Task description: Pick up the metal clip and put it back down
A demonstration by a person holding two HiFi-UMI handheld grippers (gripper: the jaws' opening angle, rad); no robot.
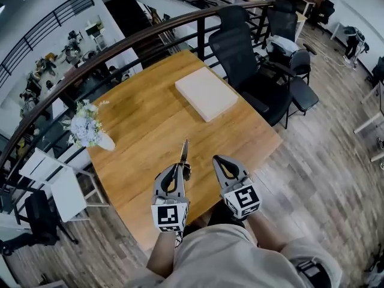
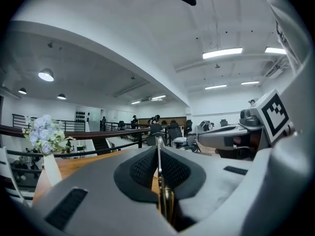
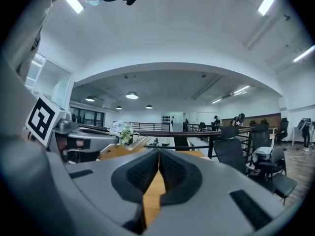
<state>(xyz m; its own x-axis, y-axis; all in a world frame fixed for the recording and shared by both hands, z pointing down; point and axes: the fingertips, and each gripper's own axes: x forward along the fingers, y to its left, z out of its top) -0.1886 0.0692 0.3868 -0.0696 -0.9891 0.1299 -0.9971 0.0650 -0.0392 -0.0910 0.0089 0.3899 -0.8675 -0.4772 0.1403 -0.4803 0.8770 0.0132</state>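
Note:
My left gripper [image 1: 182, 170] is shut on the metal clip [image 1: 185, 152], a long thin clip that sticks out forward past the fingertips, above the near part of the wooden table [image 1: 144, 125]. In the left gripper view the clip [image 2: 166, 205] stands edge-on between the dark pads [image 2: 142, 170], its thin blade running up the closed seam. The right gripper view shows the clip [image 3: 120, 150] from the side, at the left. My right gripper [image 1: 217, 159] is beside the left one, shut, with nothing between its pads [image 3: 173, 173].
A flat cream box [image 1: 206, 93] lies at the table's far side. A white vase of flowers [image 1: 87, 131] stands at the left edge. A dark railing [image 1: 120, 47] curves behind the table, office chairs [image 1: 240, 53] at the right, a white chair [image 1: 60, 185] at the left.

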